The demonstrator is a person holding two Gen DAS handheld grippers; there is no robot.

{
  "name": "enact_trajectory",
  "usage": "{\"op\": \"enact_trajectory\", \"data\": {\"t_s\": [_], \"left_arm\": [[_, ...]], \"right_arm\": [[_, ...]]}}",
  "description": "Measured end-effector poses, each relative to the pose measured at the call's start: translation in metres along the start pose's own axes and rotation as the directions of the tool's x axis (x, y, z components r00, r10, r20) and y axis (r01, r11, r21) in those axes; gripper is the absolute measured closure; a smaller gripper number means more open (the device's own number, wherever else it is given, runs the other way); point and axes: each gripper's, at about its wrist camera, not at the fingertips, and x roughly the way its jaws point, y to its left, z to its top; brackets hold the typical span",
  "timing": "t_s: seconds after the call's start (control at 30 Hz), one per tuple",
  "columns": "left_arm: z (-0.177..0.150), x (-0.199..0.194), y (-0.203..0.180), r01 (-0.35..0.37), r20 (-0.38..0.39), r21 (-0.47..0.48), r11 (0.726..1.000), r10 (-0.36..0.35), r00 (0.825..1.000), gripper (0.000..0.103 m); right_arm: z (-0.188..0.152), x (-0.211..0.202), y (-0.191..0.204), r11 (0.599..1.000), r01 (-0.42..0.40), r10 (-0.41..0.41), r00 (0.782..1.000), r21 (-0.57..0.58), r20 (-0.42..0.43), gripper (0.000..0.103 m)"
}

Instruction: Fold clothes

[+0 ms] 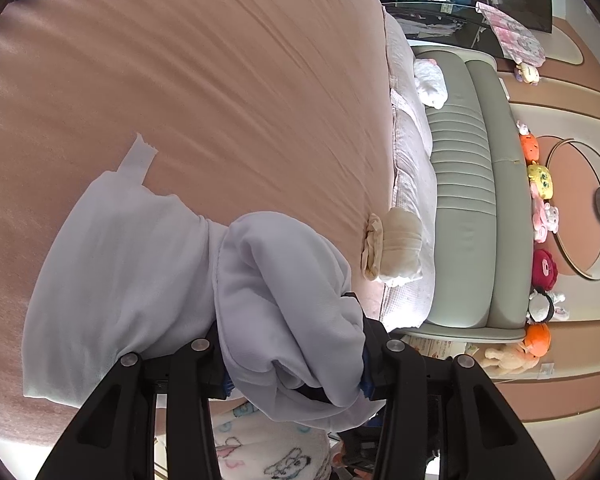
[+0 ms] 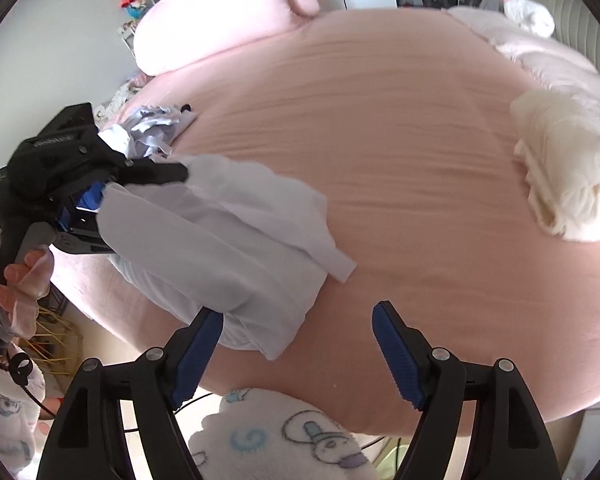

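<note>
Your left hand-held gripper [image 1: 296,364] clamps a bunched fold of the white garment [image 2: 220,236] at the bed's [image 2: 420,160] near edge, while your right hand-held gripper [image 2: 298,352] hangs apart and empty just beside it.

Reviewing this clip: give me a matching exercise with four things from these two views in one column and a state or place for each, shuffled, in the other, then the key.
Things:
1. left gripper
2. right gripper
3. white garment
4. cream bundle

States or places:
A. jaws apart, nothing between the pads
B. lies alone near the far edge of the pink bed
C. closed on bunched white cloth
D. partly folded, one end clamped, the rest on the bed

Pairs: 1-C, 2-A, 3-D, 4-B
</note>
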Motion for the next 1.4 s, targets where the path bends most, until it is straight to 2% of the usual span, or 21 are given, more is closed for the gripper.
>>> {"op": "enact_trajectory", "data": {"t_s": [0.2, 0.37, 0.5, 0.53, 0.57, 0.6, 0.63, 0.73, 0.9, 1.0, 1.23, 1.4], "left_arm": [[0.001, 0.000, 0.000, -0.003, 0.001, 0.006, 1.000, 0.003, 1.000, 0.063], [0.001, -0.001, -0.002, -0.014, 0.006, 0.018, 1.000, 0.014, 1.000, 0.063], [-0.002, -0.002, -0.007, -0.008, 0.013, 0.058, 0.998, 0.008, 1.000, 0.063], [-0.003, -0.003, -0.009, 0.001, 0.014, 0.076, 0.997, -0.002, 1.000, 0.064], [-0.003, -0.003, -0.012, 0.009, 0.018, 0.094, 0.996, -0.011, 1.000, 0.065], [-0.004, -0.004, -0.014, 0.012, 0.023, 0.109, 0.994, -0.015, 1.000, 0.066], [-0.004, -0.005, -0.015, 0.009, 0.028, 0.121, 0.993, -0.013, 1.000, 0.066], [-0.003, -0.008, -0.015, 0.004, 0.037, 0.131, 0.991, -0.009, 0.999, 0.067], [-0.004, -0.017, -0.013, 0.085, 0.039, 0.132, 0.988, -0.091, 0.995, 0.068], [-0.007, -0.025, -0.019, 0.105, 0.051, 0.150, 0.983, -0.114, 0.992, 0.068], [-0.008, -0.052, -0.030, 0.123, 0.085, 0.217, 0.969, -0.144, 0.986, 0.068], [0.001, -0.062, -0.018, 0.110, 0.112, 0.195, 0.975, -0.134, 0.985, 0.068]], "right_arm": [[0.007, 0.014, 0.012, 0.999, 0.034, -0.036, 0.998, -0.043, -0.052, 0.026], [0.019, 0.015, 0.017, 0.986, 0.101, -0.104, 0.995, -0.133, -0.011, 0.026], [0.012, 0.006, 0.019, 0.964, 0.152, -0.143, 0.988, -0.220, 0.057, 0.027], [0.013, 0.001, 0.021, 0.956, 0.164, -0.146, 0.985, -0.242, 0.090, 0.038], [0.014, -0.004, 0.023, 0.950, 0.173, -0.146, 0.982, -0.261, 0.120, 0.059], [0.015, -0.007, 0.023, 0.946, 0.175, -0.141, 0.980, -0.273, 0.139, 0.068], [0.016, -0.008, 0.025, 0.943, 0.175, -0.138, 0.980, -0.282, 0.146, 0.071], [0.022, -0.002, 0.028, 0.940, 0.157, -0.124, 0.984, -0.304, 0.126, 0.072], [0.014, -0.019, 0.029, 0.937, 0.119, -0.073, 0.986, -0.328, 0.151, 0.073], [0.030, -0.011, 0.037, 0.937, 0.110, -0.058, 0.985, -0.330, 0.163, 0.074], [0.038, -0.022, 0.059, 0.921, 0.094, -0.025, 0.983, -0.379, 0.181, 0.074], [0.049, -0.010, 0.074, 0.917, 0.056, 0.015, 0.985, -0.394, 0.175, 0.073]]}}
